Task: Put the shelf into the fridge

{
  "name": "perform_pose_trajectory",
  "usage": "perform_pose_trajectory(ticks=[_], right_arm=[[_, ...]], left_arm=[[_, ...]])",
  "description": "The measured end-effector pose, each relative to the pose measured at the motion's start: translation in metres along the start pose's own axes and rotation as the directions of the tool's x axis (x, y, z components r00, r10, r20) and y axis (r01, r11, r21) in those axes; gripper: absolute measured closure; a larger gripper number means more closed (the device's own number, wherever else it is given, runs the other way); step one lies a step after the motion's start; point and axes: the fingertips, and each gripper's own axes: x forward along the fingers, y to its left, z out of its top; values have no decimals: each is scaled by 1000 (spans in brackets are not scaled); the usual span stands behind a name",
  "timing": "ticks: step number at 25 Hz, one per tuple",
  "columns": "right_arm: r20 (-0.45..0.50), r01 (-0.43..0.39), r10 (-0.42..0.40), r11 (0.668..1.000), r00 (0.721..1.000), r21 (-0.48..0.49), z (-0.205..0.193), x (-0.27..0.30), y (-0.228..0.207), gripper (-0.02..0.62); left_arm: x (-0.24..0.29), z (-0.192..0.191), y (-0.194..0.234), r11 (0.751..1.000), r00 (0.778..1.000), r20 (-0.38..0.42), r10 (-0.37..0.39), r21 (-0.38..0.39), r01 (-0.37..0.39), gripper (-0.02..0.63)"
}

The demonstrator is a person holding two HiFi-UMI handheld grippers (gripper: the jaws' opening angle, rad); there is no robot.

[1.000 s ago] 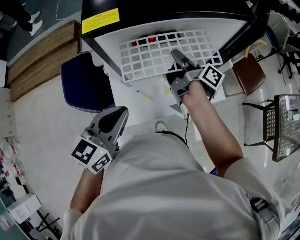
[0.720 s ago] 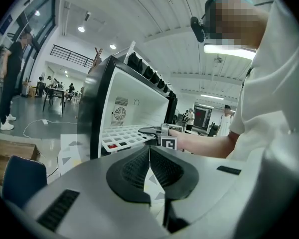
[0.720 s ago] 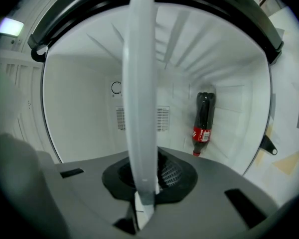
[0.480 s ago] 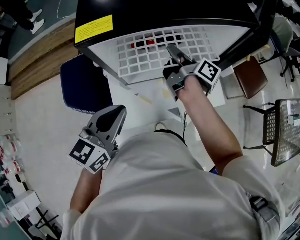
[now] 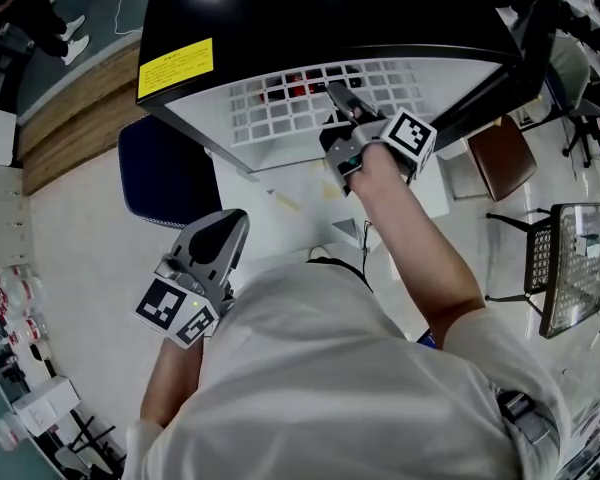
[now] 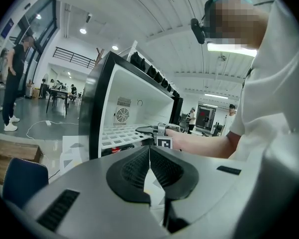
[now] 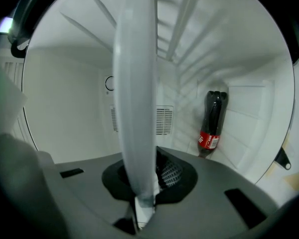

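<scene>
The white wire shelf (image 5: 300, 108) lies level, part way inside the black fridge (image 5: 320, 13) with its white inside. My right gripper (image 5: 338, 98) is shut on the shelf's front edge, to the right of its middle. In the right gripper view the shelf's white rim (image 7: 137, 83) runs up between the jaws of the right gripper (image 7: 144, 183), and a cola bottle (image 7: 213, 123) stands against the fridge's right wall. My left gripper (image 5: 228, 230) hangs low by my body, shut and empty. The left gripper view shows the shelf (image 6: 120, 133) from the side.
A blue chair (image 5: 165, 173) stands left of the fridge, next to a wooden platform (image 5: 75, 118). A brown stool (image 5: 500, 153) and a wire rack (image 5: 565, 258) are at the right. Red items (image 5: 290, 90) show under the shelf.
My right gripper has pushed the shelf further into the fridge. The left gripper has stayed where it was.
</scene>
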Motion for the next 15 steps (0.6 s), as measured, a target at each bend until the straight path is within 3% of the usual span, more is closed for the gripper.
perform_pose_trajectory(ticks=[15], right_arm=[[-30,-3,2,1000,1000,-27,8,22,-1,558]], left_arm=[[10,-1,-10,1000,1000,-4,13,-1,-13,588]])
